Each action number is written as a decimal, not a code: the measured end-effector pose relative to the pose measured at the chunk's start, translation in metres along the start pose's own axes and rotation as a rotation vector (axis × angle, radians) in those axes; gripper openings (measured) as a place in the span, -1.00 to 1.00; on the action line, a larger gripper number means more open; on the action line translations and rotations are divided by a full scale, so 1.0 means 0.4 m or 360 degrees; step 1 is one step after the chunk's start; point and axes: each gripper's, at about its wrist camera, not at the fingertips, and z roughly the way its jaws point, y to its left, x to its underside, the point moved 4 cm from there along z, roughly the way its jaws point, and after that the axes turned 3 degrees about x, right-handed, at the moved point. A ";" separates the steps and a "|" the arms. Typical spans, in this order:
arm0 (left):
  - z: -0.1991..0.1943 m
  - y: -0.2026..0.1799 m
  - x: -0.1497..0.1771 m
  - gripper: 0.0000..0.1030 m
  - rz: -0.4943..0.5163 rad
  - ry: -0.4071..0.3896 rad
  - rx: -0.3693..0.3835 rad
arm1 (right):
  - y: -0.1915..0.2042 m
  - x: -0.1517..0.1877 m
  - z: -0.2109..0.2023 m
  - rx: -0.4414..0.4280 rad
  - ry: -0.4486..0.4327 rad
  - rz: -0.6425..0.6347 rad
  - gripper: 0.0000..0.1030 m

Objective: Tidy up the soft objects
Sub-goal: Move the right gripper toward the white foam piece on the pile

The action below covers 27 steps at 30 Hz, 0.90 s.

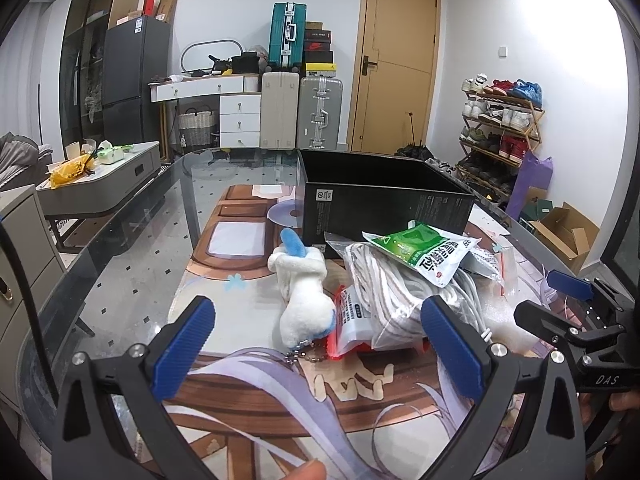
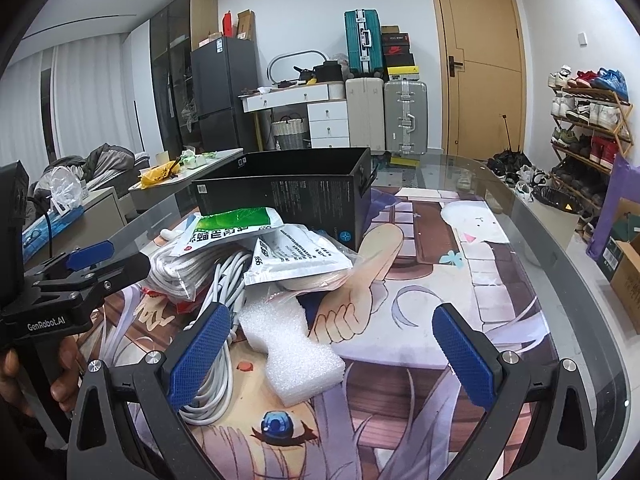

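A white plush toy [image 1: 301, 292] with a blue tuft and a bead chain lies on the printed mat, just ahead of my open, empty left gripper [image 1: 320, 340]. Right of it lies a pile: a bagged white cloth [image 1: 384, 292], a green-and-white packet [image 1: 424, 250] on top, and a red-edged packet [image 1: 348, 326]. An open black box [image 1: 380, 196] stands behind the pile. My right gripper [image 2: 332, 344] is open and empty over a white foam piece [image 2: 292, 344]. A coiled white cable [image 2: 220, 320] touches its left finger. The green packet [image 2: 228, 228] and a white packet [image 2: 296, 256] lie beyond.
The glass table's curved edge [image 2: 560, 280] runs along the right. The black box [image 2: 288, 196] stands at mid-table. Each gripper shows in the other's view: the right one [image 1: 576, 312] at the right edge, the left one [image 2: 92, 268] at the left. Suitcases, drawers and a shoe rack stand behind.
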 end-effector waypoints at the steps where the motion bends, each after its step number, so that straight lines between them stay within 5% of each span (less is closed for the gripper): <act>1: 0.000 0.002 0.000 1.00 0.0000 -0.0001 0.0002 | 0.000 0.001 0.001 -0.0001 0.0004 0.0000 0.99; 27: 0.006 0.017 -0.022 1.00 0.0050 0.0037 0.0051 | 0.010 0.001 0.066 0.0042 0.0220 -0.0055 0.99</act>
